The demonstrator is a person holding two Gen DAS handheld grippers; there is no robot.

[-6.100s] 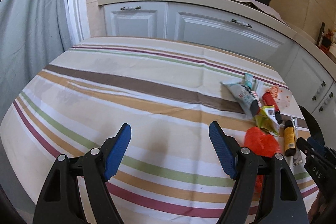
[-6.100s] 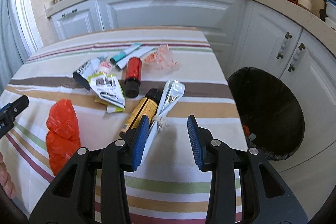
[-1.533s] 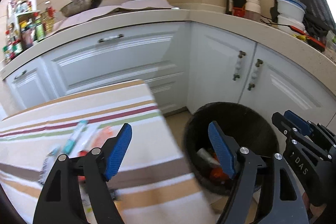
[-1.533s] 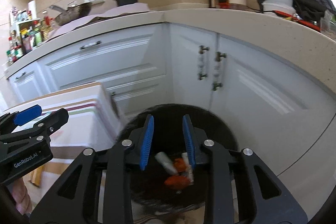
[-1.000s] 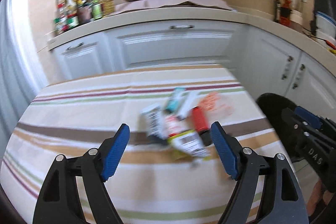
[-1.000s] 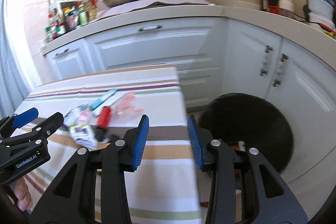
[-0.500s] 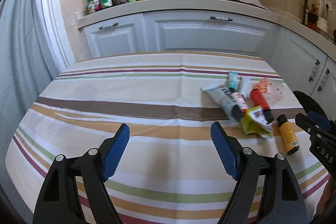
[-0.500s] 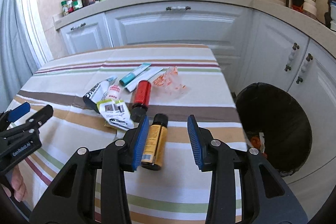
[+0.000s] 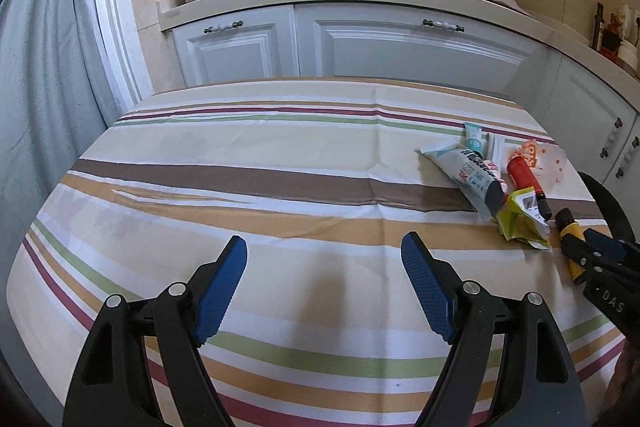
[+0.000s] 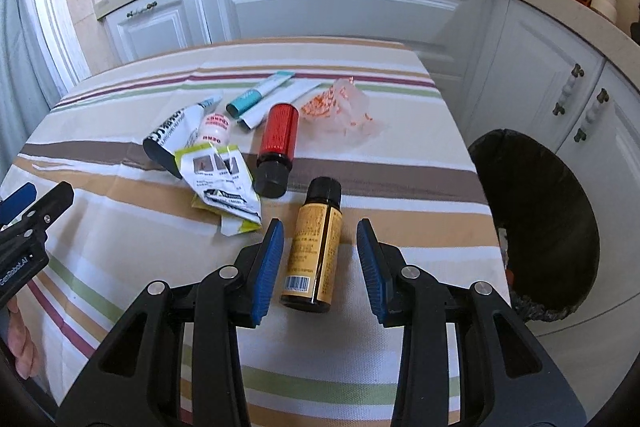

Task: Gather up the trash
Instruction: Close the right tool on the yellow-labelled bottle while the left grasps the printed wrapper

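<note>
The striped-cloth worktop (image 10: 120, 239) drops off at its right edge, where the black-lined round trash bin (image 10: 536, 219) stands just beside it on the floor. Open cloth lies near the left hand-held gripper (image 9: 324, 287), released and holding nothing. The right hand-held gripper (image 10: 320, 267) is spread, straddling the small yellow-labelled glass bottle with black cap (image 10: 316, 247) lying on its side: probably rigid, smooth, inclined to roll; take it mid-label.
</note>
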